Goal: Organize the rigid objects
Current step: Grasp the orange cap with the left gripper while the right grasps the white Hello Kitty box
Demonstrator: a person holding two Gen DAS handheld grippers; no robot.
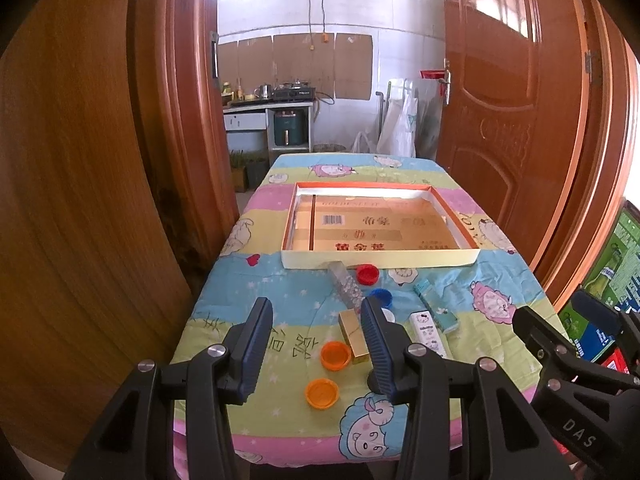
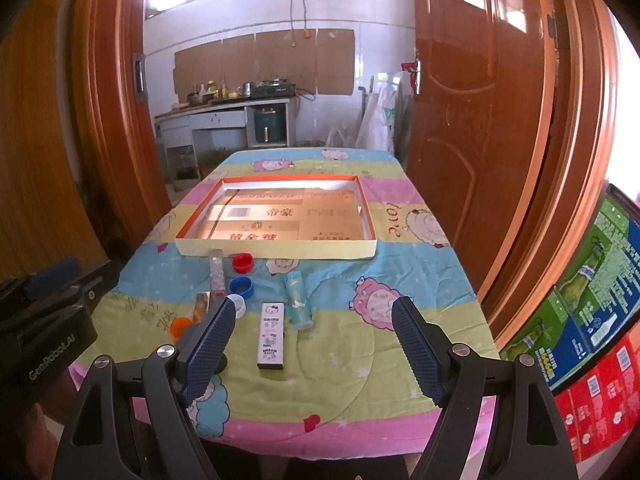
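Orange caps (image 1: pixel 335 355) between open left tool (image 1: pixel 316 344) fingers, untouched.

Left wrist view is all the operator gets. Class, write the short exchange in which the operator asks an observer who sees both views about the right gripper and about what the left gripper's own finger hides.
Operator: Is the right gripper holding anything?
Observer: No. It stands open with nothing gripped.
Operator: What sits behind the left gripper, just this side of the blue cap?
Observer: A white cap, lying next to the blue cap on its near side.
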